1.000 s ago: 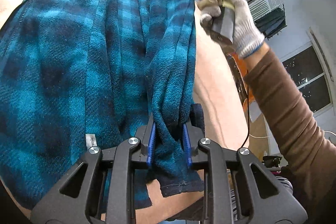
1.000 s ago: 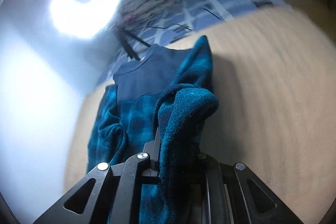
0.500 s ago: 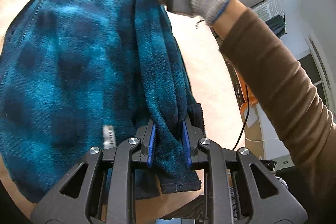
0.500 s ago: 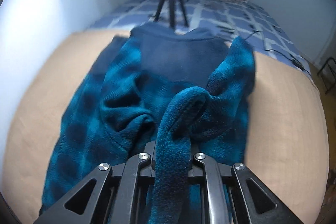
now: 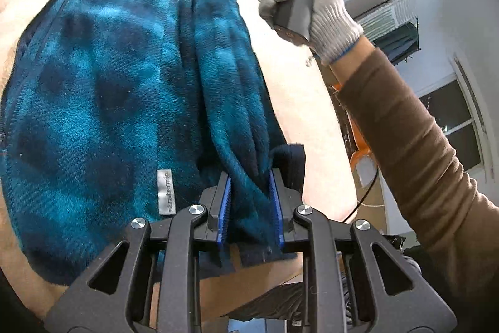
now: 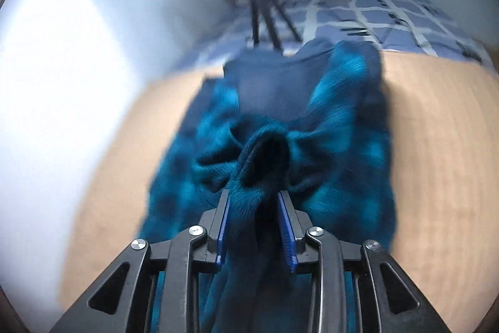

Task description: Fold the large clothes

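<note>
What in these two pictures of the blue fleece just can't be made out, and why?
- Right gripper, right wrist view: motion blur hides whether its pads still press the blue checked fleece between them; its jaws have just been opening.
- Fleece hem, left wrist view: hidden under the left gripper.
- Right gripper's tips, left wrist view: cut off at the top edge, above the gloved hand.

Fuzzy plaid fleece garment [image 5: 103, 102] on matt tan table [image 6: 436, 145]; knit cotton glove [image 5: 324, 5].
</note>
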Available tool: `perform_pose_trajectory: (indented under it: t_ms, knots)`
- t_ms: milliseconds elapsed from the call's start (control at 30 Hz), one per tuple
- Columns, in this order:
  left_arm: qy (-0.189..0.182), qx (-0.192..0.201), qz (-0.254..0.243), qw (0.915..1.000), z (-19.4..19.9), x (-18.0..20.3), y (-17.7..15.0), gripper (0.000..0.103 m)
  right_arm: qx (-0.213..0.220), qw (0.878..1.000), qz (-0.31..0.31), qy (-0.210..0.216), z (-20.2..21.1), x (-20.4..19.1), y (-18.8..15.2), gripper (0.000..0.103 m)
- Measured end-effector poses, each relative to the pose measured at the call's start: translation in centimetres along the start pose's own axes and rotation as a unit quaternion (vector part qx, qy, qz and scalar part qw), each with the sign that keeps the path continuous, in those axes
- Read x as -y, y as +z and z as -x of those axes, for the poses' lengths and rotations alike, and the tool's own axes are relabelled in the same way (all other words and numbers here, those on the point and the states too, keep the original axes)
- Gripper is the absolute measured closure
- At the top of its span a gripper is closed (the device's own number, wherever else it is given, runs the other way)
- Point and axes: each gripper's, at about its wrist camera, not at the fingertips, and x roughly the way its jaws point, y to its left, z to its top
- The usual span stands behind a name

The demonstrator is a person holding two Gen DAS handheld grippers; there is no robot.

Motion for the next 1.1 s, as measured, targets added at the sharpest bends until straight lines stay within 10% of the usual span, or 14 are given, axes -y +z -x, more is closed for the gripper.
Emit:
perform_pose_trajectory:
  t_ms: [367,800,1100]
  knots:
    - [0.006,0.006,-0.019,0.9998,0.8,0.5,-0.7,0.082,0.062,0.994,-0.092,-0.014,0.8,6.8,4.6,0.075]
    - [-0.012,0.003,-0.01,0.9999,1.8,-0.3,-1.0,0.082,-0.023,0.987,0.066,-0.145,-12.8,1.5,6.8,0.074]
    - [0.011,0.039,-0.056,0.9976,5.9,1.4,-1.8,0.071,0.016,0.995,0.075,-0.068,-0.3,-1.4,2.6,0.075]
